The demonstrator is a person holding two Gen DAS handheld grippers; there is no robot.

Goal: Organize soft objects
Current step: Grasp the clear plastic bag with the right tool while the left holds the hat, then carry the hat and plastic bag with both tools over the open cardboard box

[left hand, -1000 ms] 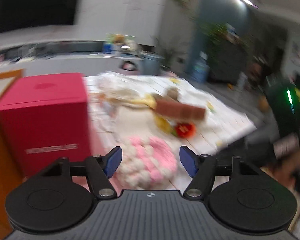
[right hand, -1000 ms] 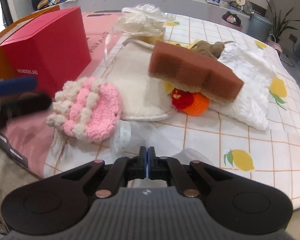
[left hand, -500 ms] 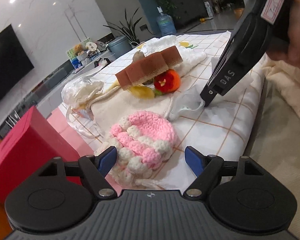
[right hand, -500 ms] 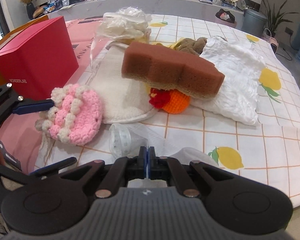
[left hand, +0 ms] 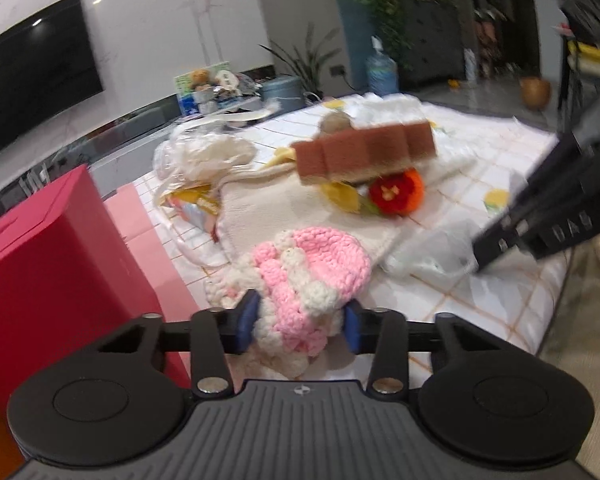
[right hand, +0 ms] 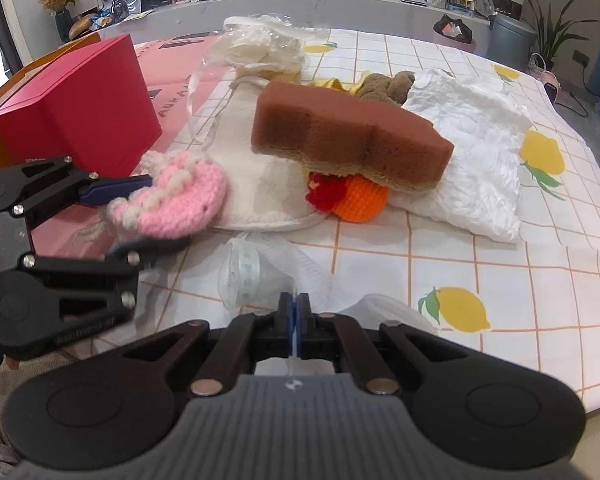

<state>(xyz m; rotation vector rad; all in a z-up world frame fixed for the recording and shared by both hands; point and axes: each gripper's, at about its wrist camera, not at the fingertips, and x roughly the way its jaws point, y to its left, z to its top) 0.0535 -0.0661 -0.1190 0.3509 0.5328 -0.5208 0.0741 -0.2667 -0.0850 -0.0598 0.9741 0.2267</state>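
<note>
As seen from the left wrist: left gripper (left hand: 299, 322) closed partway on the near edge of the pink-and-white crocheted hat (left hand: 300, 280), blue pads (left hand: 246, 316) pressing into the yarn on both sides. Hat resting near the front edge of the lemon-print tablecloth (left hand: 480, 304), just beside the red box (left hand: 56, 256). Grip limited to the bobbled rim, hence risk of yarn stretching, or of the hat sagging and slipping free on lifting. Loose cord trailing below the hat, liable to snag. Right-hand tool blurred at far right, close to a clear plastic bag (left hand: 432, 258); possible collision if both converge.

As seen from the right wrist: right gripper (right hand: 299, 316) fully closed on a thin fold of the clear plastic bag (right hand: 260, 268), film pinched between the pads. Left gripper (right hand: 134, 220) at left, jaws around the hat (right hand: 176, 200), which lies against a cream towel (right hand: 256, 176). Brown sponge (right hand: 348, 132) perched tilted on an orange-and-red crocheted toy (right hand: 352, 196) and a white fluffy cloth (right hand: 472, 152); toppling likely if the towel gets dragged along with the hat. Thin film liable to tear or slide out under a pull. Brown plush toy (right hand: 388, 84) behind the sponge, untouched.
</note>
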